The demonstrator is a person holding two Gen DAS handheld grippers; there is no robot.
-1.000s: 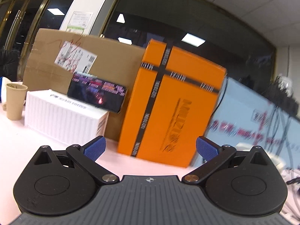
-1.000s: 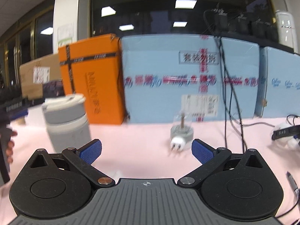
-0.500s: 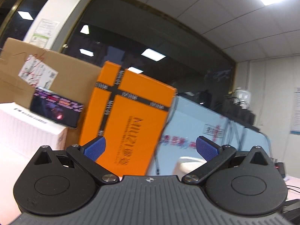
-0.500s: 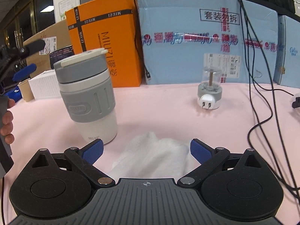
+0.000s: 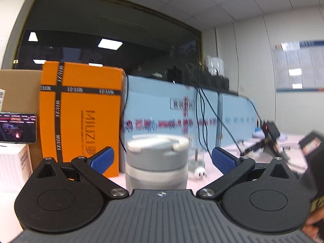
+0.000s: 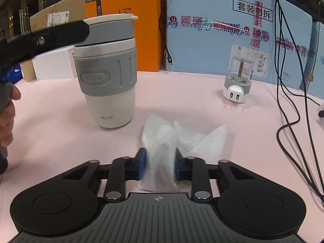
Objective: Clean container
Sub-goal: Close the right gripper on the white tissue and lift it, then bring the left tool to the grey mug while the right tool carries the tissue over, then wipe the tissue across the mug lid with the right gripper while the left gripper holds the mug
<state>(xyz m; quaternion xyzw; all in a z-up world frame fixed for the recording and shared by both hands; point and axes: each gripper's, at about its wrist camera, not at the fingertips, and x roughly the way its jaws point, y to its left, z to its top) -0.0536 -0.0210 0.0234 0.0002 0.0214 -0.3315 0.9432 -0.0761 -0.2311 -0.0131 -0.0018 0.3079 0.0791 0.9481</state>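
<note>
A white travel cup [image 6: 109, 75] with a grey sleeve and grey lid stands upright on the pink table. In the left wrist view the cup [image 5: 157, 162] sits between the wide-apart blue pads of my left gripper [image 5: 162, 160], which is open and level with the lid. In the right wrist view one black finger of the left gripper [image 6: 48, 36] reaches to the lid from the left. My right gripper [image 6: 160, 164] is shut on a crumpled white cloth [image 6: 172, 141] lying on the table in front of the cup.
Behind the cup stand an orange box [image 6: 125, 20], a blue carton [image 6: 232, 30], a brown carton [image 6: 54, 18] and a white box [image 6: 52, 64]. A small plug-in device [image 6: 238, 83] sits to the right, with black cables [image 6: 291, 101] trailing across the table. A hand [image 6: 7, 119] is at the left edge.
My left gripper swung right and now has the cup between its open fingers. My right gripper came down and forward and closed on the white cloth.
</note>
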